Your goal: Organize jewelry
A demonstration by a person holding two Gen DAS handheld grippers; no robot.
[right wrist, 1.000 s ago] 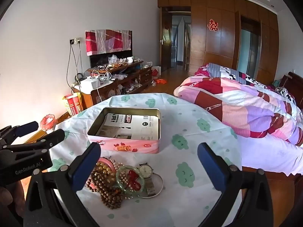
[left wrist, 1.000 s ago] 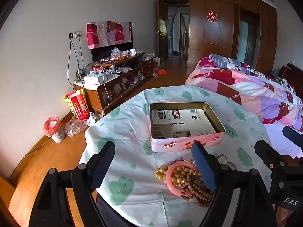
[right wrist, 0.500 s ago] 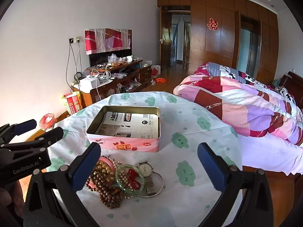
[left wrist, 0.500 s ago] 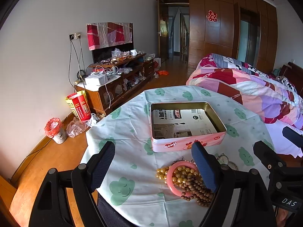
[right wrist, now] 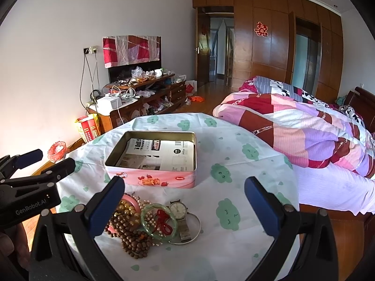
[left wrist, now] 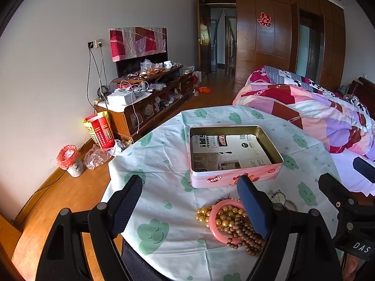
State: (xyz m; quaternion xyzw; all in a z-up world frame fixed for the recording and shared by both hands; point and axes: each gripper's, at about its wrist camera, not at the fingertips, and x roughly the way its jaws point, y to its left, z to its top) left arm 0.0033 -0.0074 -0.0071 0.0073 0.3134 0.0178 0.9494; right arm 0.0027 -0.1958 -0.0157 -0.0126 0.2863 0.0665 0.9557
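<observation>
An open pink tin [left wrist: 234,175] [right wrist: 161,180], lined with printed paper, sits mid-table. In front of it lies a jewelry pile: a pink bangle [left wrist: 215,224] [right wrist: 131,201], gold pearls [left wrist: 204,215], brown wooden beads [left wrist: 246,238] [right wrist: 133,238], a green bangle [right wrist: 150,229] with a red knot, a wristwatch [right wrist: 179,209] and a thin silver ring bangle [right wrist: 198,224]. My left gripper [left wrist: 191,207] hovers open, just left of the pile. Above the pile's right side my right gripper [right wrist: 185,207] hangs open. Both hold nothing.
The round table wears a white cloth with green clouds [left wrist: 152,234] [right wrist: 234,238]. A bed with a patchwork quilt [right wrist: 304,128] stands on the right. At the left wall are a cluttered TV cabinet [left wrist: 145,103] and a small bin [left wrist: 70,161].
Both views have drifted slightly; the tin and the pile sit a touch lower in the right wrist view. Nothing on the table has moved and both grippers stay open.
</observation>
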